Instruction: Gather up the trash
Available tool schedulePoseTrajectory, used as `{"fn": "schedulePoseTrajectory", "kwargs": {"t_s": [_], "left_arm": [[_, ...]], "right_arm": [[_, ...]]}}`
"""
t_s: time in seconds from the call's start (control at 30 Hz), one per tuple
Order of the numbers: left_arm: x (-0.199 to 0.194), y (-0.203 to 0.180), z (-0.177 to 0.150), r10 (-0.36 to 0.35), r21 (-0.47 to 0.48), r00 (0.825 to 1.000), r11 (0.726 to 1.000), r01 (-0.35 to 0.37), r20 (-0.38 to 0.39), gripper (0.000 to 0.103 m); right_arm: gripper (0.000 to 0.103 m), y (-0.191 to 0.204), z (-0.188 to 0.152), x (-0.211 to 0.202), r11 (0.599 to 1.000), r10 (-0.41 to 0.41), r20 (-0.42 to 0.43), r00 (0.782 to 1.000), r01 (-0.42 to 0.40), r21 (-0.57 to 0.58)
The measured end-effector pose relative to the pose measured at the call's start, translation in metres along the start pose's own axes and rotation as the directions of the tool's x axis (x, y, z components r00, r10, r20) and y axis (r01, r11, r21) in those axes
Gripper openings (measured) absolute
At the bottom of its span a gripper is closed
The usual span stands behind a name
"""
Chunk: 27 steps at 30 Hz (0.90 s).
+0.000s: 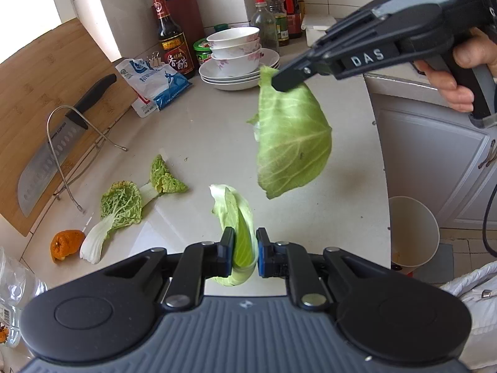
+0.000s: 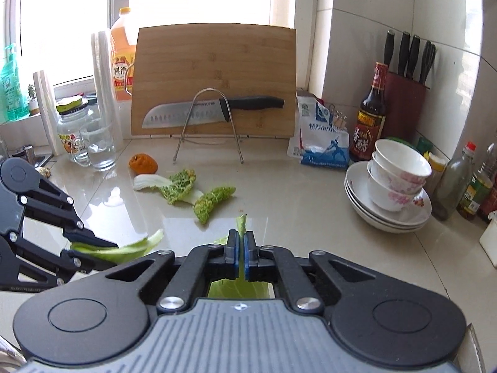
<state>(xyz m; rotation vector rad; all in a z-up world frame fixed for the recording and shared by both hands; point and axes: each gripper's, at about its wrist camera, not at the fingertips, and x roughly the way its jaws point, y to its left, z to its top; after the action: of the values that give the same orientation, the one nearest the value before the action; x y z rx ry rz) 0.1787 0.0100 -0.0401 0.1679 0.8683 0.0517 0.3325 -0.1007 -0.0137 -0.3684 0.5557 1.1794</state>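
My left gripper [image 1: 244, 245] is shut on a pale green cabbage leaf [image 1: 231, 208], held above the white counter [image 1: 202, 130]. My right gripper [image 1: 281, 85] is shut on a larger round cabbage leaf [image 1: 292, 143] that hangs from its tip in the air. In the right wrist view the right gripper [image 2: 241, 248] pinches that leaf [image 2: 239, 289], and the left gripper [image 2: 90, 247] with its leaf [image 2: 124, 248] shows at the left. Two crinkled cabbage pieces [image 1: 121, 208] [image 1: 163, 175] and an orange peel [image 1: 65, 244] lie on the counter. A white bin [image 1: 413, 233] stands on the floor beside the counter.
A knife [image 2: 211, 108] rests on a wire stand against a bamboo board [image 2: 214, 59]. Stacked bowls on plates [image 1: 236, 59], a salt bag [image 1: 155, 84], sauce bottles [image 1: 170, 37] and a knife block [image 2: 403, 108] line the back. Glass jars [image 2: 80, 133] stand at the left.
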Motion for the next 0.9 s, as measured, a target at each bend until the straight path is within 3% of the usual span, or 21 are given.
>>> {"fn": "schedulePoseTrajectory", "kwargs": {"t_s": [0.07, 0.13, 0.17, 0.23, 0.3, 0.43, 0.63, 0.73, 0.9], "left_arm": [[-0.001, 0.002, -0.002, 0.007, -0.01, 1.0, 1.0, -0.007, -0.003, 0.013], [-0.002, 0.004, -0.004, 0.016, -0.019, 1.0, 1.0, -0.016, -0.006, 0.013], [-0.003, 0.005, -0.006, 0.019, -0.024, 1.0, 1.0, -0.019, -0.009, 0.013], [-0.003, 0.007, -0.008, 0.025, -0.032, 1.0, 0.999, -0.025, -0.015, 0.013], [-0.003, 0.009, -0.009, 0.03, -0.036, 0.999, 0.999, -0.031, -0.018, 0.013], [-0.001, 0.013, -0.01, 0.038, -0.04, 0.999, 0.998, -0.039, -0.021, 0.013], [0.001, 0.02, -0.014, 0.047, -0.045, 0.999, 0.998, -0.048, -0.018, 0.013], [0.002, 0.026, -0.018, 0.054, -0.061, 0.998, 0.997, -0.056, -0.022, 0.013], [0.004, 0.035, -0.026, 0.055, -0.079, 0.998, 0.995, -0.057, -0.028, 0.013]], "right_arm": [[0.005, 0.002, 0.003, 0.007, 1.0, 0.017, -0.004, 1.0, -0.017, 0.001], [0.008, 0.004, -0.005, 0.017, 0.999, -0.016, -0.048, 0.999, 0.015, -0.036], [0.012, 0.003, -0.012, 0.022, 0.999, -0.034, -0.078, 0.996, 0.03, -0.043], [0.036, -0.002, -0.025, 0.029, 0.998, -0.064, -0.136, 0.989, 0.06, -0.035], [0.037, -0.006, -0.034, 0.031, 0.996, -0.085, -0.166, 0.983, 0.082, -0.026], [0.048, 0.001, -0.021, 0.019, 0.997, -0.075, -0.111, 0.991, 0.072, -0.034], [0.05, 0.032, 0.026, 0.029, 0.992, 0.028, -0.055, 0.998, -0.035, -0.121], [0.049, 0.05, 0.031, 0.056, 0.979, 0.08, -0.136, 0.987, -0.104, -0.174], [0.04, 0.054, 0.003, 0.079, 0.969, 0.027, -0.311, 0.95, -0.101, -0.224]]}}
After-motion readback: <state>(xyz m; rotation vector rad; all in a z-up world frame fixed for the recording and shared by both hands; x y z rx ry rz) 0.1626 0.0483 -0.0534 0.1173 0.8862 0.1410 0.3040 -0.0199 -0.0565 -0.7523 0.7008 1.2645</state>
